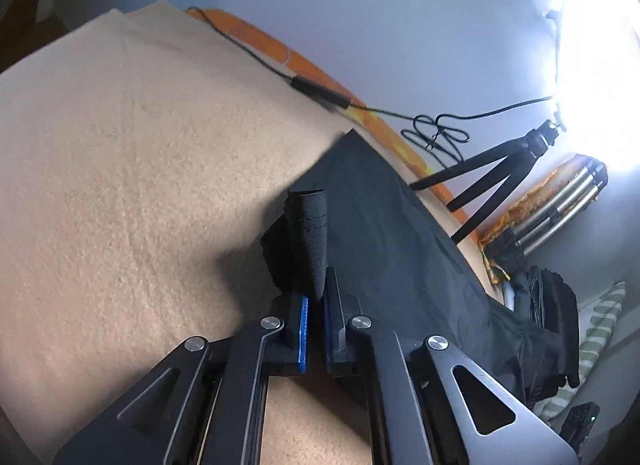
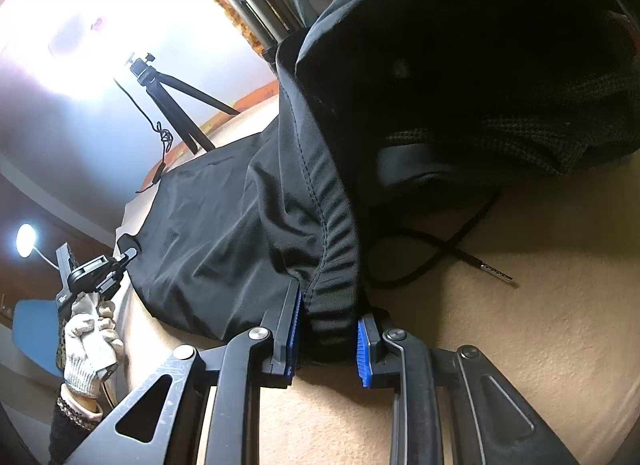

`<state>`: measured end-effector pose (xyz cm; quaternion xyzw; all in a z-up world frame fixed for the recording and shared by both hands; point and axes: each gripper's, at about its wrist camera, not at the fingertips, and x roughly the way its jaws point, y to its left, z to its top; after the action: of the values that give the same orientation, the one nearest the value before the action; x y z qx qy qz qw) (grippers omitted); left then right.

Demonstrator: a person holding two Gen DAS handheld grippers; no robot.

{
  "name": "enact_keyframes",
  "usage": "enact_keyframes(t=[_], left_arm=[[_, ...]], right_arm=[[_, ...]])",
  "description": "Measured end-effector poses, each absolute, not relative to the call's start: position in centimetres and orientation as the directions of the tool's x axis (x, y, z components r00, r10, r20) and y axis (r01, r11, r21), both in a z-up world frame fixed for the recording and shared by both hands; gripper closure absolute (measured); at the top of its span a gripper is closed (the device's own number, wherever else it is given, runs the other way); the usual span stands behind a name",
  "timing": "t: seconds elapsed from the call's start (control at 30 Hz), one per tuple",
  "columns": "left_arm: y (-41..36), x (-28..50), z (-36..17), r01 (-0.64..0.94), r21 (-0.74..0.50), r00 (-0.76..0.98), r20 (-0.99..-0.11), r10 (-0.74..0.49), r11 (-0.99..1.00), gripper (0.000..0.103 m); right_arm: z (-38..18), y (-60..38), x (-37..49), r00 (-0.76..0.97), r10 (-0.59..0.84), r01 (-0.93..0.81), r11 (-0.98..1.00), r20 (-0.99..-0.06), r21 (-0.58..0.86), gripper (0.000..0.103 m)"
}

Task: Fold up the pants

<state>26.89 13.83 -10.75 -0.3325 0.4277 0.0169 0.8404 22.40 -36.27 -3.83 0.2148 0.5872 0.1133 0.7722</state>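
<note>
Black pants (image 1: 384,233) spread across a beige blanket (image 1: 132,169), running from the far cuff end to the waistband at the near side. Left gripper (image 1: 316,305) pinched tight on a ribbed cuff (image 1: 310,233), blue pads all but touching, cuff standing up out of the jaws. Right gripper (image 2: 326,329) clamped on the bunched elastic waistband (image 2: 336,273), jaws partly closed with thick gathered fabric filling the gap between the blue pads. Drawstring (image 2: 440,253) looped loose on the blanket just right of the waistband, metal tip lying free. Beyond the waistband, a dark heap of other clothing (image 2: 500,65), grey-checked piece at its lower edge, touching the pants and crowding the far right side. Small black tripod (image 1: 500,173) standing at the blanket's far edge near the pants, its legs close to the fabric. Thin black cable (image 1: 280,69) trailing along the orange edge (image 1: 312,65) of the surface, with an inline block and a tangled loop near the tripod. Silver tripod legs (image 1: 560,205) lying behind, by a frayed orange fringe. Strong light glare (image 1: 600,65) washing out the wall at right. Seen from the right wrist, gloved hand (image 2: 92,341) wrapped on the left gripper's handle at the pants' far end. Striped green cloth (image 1: 600,329) at the right margin.
</note>
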Motion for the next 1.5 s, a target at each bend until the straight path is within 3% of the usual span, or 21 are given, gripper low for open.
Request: enact_keyframes(t=[0.3, 0.57, 0.7, 0.77, 0.83, 1.0, 1.2, 1.33, 1.5], left_arm=[[16.3, 26.0, -7.2, -0.301, -0.542, 0.688, -0.693, -0.216, 0.784, 0.1], [18.5, 25.0, -6.2, -0.32, -0.475, 0.658, -0.734, -0.168, 0.82, 0.1], [18.2, 25.5, -7.5, -0.326, -0.45, 0.593, -0.782, -0.191, 0.831, 0.099], [18.3, 25.2, -7.4, -0.341, -0.422, 0.576, -0.8, -0.168, 0.84, 0.088], [18.7, 24.9, -6.8, -0.354, -0.394, 0.571, -0.809, -0.138, 0.848, 0.083], [19.9, 23.1, -4.2, -0.35, -0.344, 0.587, -0.805, -0.082, 0.871, 0.083], [16.0, 21.0, -2.3, -0.173, -0.33, 0.58, -0.796, -0.175, 0.928, 0.083], [12.9, 20.3, -3.1, -0.083, -0.386, 0.538, -0.793, -0.285, 0.919, 0.083], [9.8, 20.6, -4.1, 0.012, -0.389, 0.483, -0.804, -0.346, 0.921, 0.083]], right_arm=[[-2.2, -35.5, 22.4, 0.289, 0.515, 0.064, 0.831, -0.807, 0.552, 0.082], [-0.3, -33.6, 21.6, 0.266, 0.627, 0.044, 0.751, -0.732, 0.659, 0.083], [-1.7, -32.9, 21.6, 0.248, 0.571, 0.052, 0.799, -0.783, 0.599, 0.083], [-3.1, -33.0, 21.7, 0.224, 0.534, 0.077, 0.824, -0.816, 0.561, 0.082], [-4.1, -32.8, 21.6, 0.182, 0.528, 0.081, 0.833, -0.83, 0.547, 0.077], [-4.1, -33.1, 21.6, 0.173, 0.478, 0.044, 0.87, -0.861, 0.492, 0.06], [-1.5, -34.1, 22.9, 0.315, 0.37, 0.025, 0.917, -0.874, 0.397, 0.059], [0.8, -30.6, 22.9, 0.35, 0.433, -0.152, 0.901, -0.831, 0.405, 0.06], [1.8, -22.7, 21.4, 0.275, 0.516, -0.424, 0.822, -0.811, 0.38, 0.06]])
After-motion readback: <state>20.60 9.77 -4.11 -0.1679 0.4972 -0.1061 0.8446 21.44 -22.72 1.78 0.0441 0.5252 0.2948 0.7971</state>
